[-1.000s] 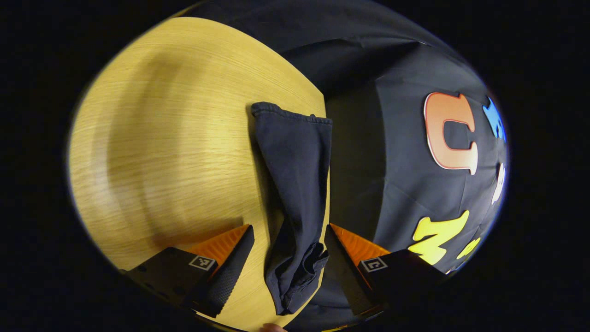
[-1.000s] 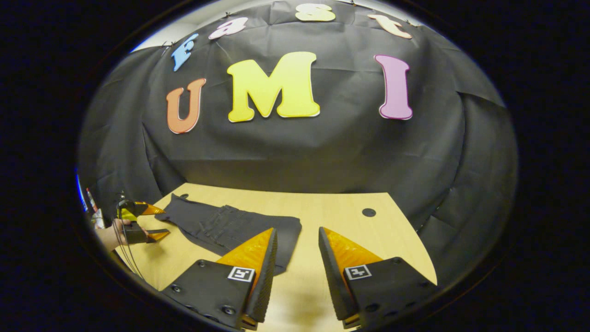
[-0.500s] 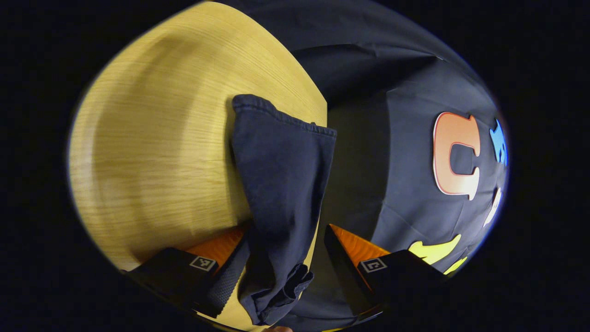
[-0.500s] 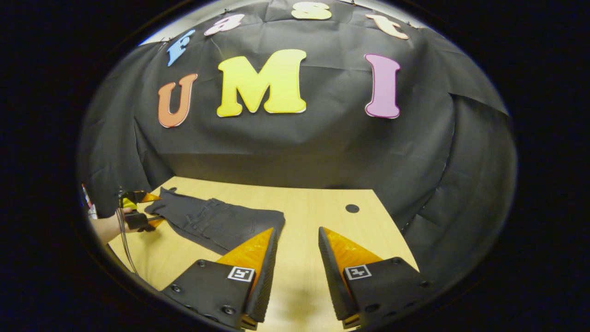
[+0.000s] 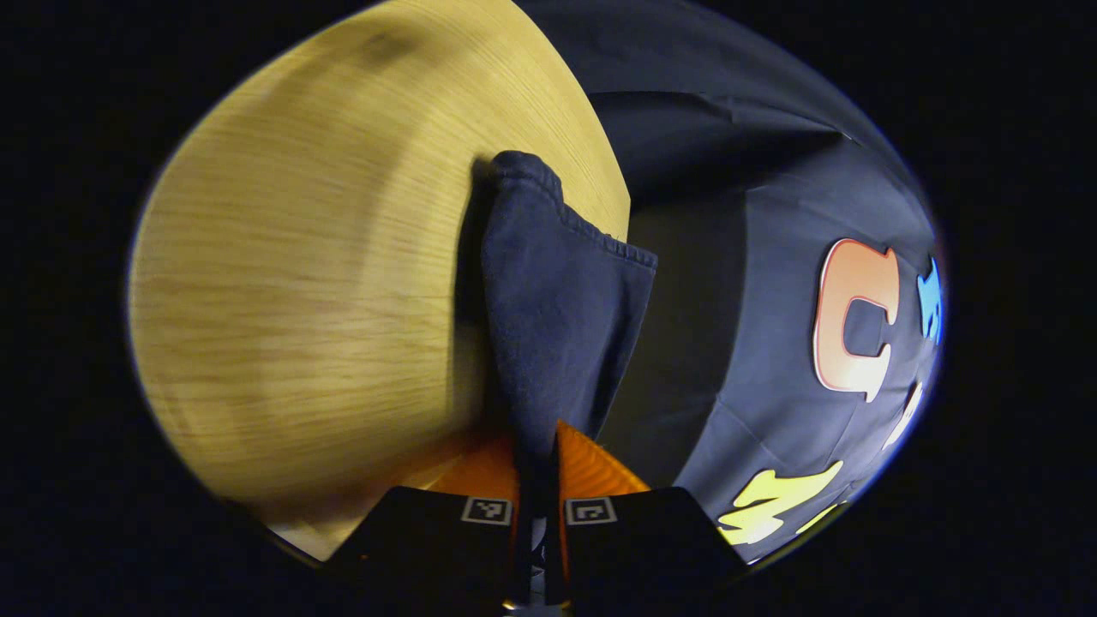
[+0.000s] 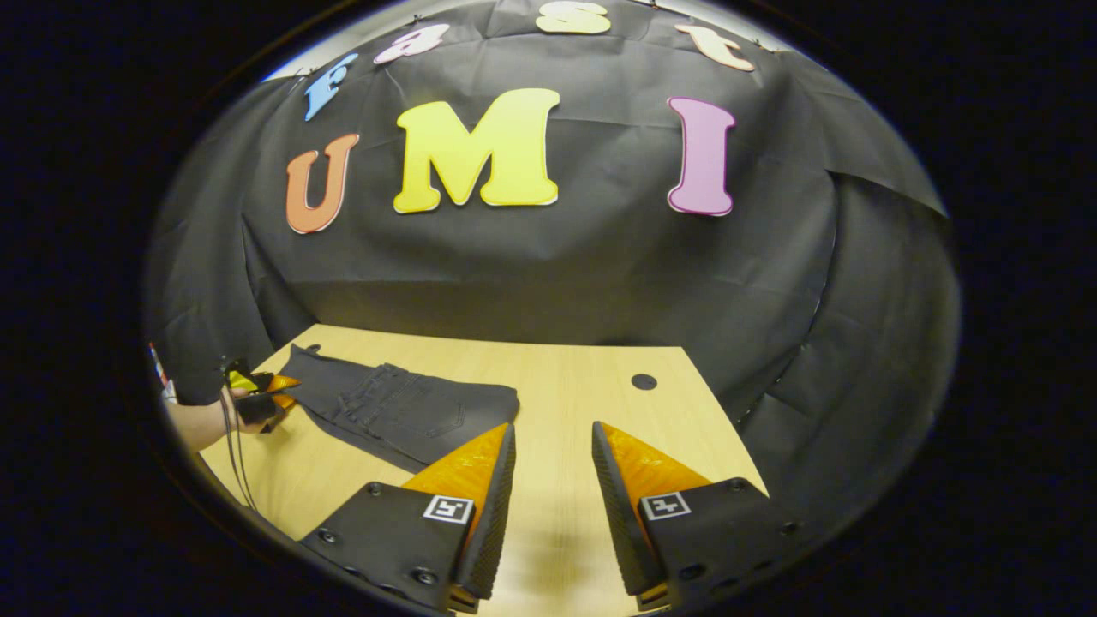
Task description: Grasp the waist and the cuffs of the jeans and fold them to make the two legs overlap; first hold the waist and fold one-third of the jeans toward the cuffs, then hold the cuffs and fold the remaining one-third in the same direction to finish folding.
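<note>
Since a second ago the left gripper (image 5: 537, 480) has closed: its fingers stood wide on either side of the cloth then, and now they are pinched together on the end of the dark navy denim jeans (image 5: 557, 317), with fabric running up out of the narrow gap between them. In the left gripper view the jeans stretch straight ahead of the fingers, lying along the edge of the pale wooden table (image 5: 300, 300), and the stitched hem (image 5: 566, 214) at the far end looks lifted off the wood. The picture is blurred, so the hand is probably moving.

In the right gripper view the right gripper (image 6: 553, 480) hangs with its fingers well apart and nothing between them, just above bare table. The jeans (image 6: 403, 411) lie ahead and to its left as a compact, already doubled rectangle, and at their far left end the left gripper (image 6: 270, 390), held by a person's hand (image 6: 236, 417), grips the cloth.

My reading is that the leg overlap is done and a thirds fold is starting; which end is held I cannot tell. The next move calls for carrying the held end up and over toward the other end, keeping the edges square. The right gripper may need to pin the cloth so it does not slide.
</note>
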`<action>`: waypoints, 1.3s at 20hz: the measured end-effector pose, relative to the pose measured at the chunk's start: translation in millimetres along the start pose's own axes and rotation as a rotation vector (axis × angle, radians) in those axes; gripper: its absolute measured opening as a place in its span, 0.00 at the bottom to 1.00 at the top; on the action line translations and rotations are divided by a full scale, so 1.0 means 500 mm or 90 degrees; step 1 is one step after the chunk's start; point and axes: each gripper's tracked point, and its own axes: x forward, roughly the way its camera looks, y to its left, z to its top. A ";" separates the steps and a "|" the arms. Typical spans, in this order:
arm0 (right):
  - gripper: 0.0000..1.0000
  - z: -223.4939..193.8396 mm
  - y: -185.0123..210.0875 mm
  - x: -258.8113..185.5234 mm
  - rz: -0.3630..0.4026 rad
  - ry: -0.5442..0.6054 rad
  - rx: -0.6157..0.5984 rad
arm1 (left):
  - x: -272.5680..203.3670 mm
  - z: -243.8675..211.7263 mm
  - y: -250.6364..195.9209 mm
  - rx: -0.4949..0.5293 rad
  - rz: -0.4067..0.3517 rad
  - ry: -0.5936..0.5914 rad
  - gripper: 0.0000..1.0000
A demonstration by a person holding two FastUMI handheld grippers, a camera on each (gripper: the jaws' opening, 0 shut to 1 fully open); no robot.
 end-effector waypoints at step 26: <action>0.98 0.014 -0.087 -0.116 -0.040 -0.062 0.037 | -0.102 -0.460 -0.256 0.851 -0.112 -0.007 0.03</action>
